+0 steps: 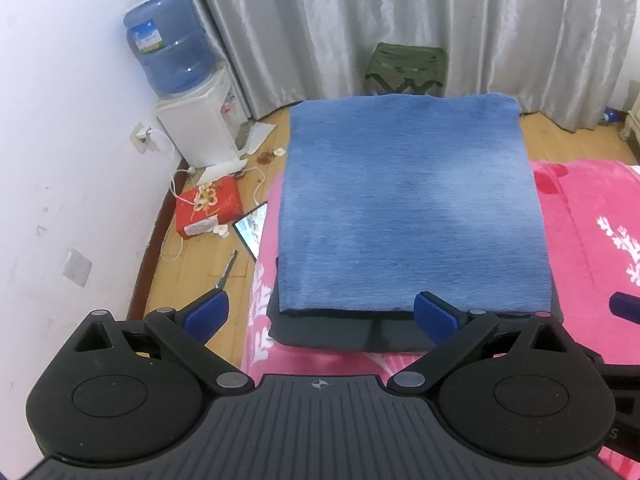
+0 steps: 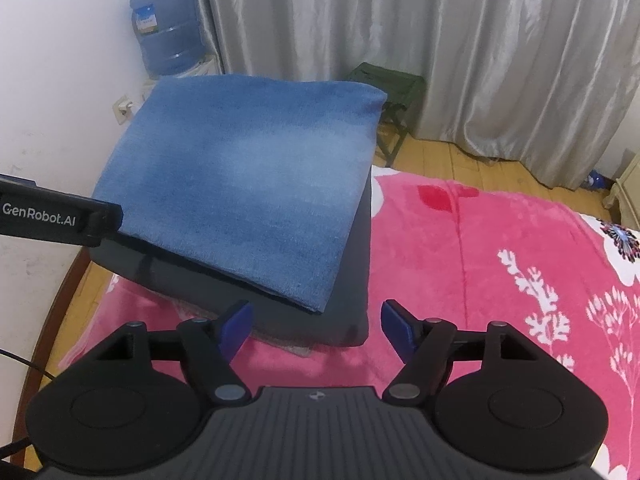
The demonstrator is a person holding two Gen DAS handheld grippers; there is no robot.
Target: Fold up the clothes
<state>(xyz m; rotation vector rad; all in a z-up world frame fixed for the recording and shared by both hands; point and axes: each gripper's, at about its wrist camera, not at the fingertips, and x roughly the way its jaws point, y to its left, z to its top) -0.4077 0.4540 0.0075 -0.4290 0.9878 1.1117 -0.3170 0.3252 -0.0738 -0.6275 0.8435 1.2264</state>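
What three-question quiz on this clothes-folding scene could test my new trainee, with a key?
1. True or false: the blue folded garment lies on top of a dark folded garment.
2. What covers the bed? A) pink floral blanket B) green sheet C) bare mattress
3. Fill in: the left hand-held gripper and right hand-held gripper both stand ____, holding nothing.

Key: 1 true; 2 A, the pink floral blanket; 3 open.

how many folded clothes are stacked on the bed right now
2. A blue folded garment lies on top, and a dark folded garment sits directly beneath it on the pink blanket. More could be hidden underneath.
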